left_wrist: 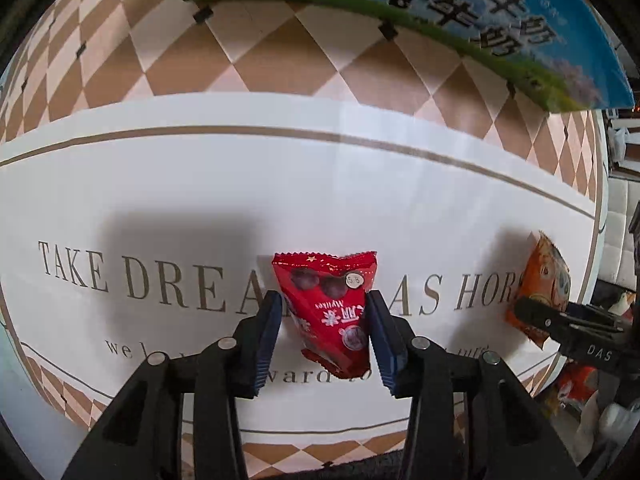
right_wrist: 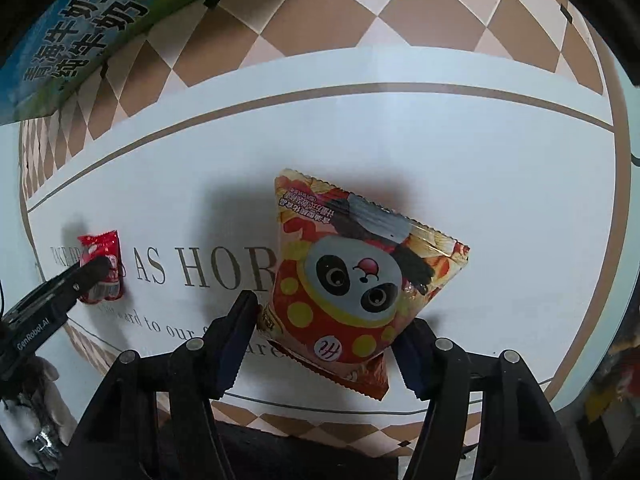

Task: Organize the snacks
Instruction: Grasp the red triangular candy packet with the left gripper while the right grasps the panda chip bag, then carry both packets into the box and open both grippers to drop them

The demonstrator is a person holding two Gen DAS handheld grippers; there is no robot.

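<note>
A small red snack packet (left_wrist: 330, 308) sits between the blue pads of my left gripper (left_wrist: 325, 312), which is shut on it above the white mat (left_wrist: 200, 200). The same red packet (right_wrist: 105, 258) shows at the left of the right wrist view. My right gripper (right_wrist: 328, 320) is shut on an orange panda snack bag (right_wrist: 352, 280), squeezed at its lower end. That orange bag (left_wrist: 540, 280) shows at the right of the left wrist view, with the right gripper's fingers in front of it.
A blue and green milk carton box (left_wrist: 460, 20) stands at the far edge of the checkered floor; it also shows in the right wrist view (right_wrist: 80, 28). More snack bags and clutter (left_wrist: 580, 392) lie beyond the mat's right edge.
</note>
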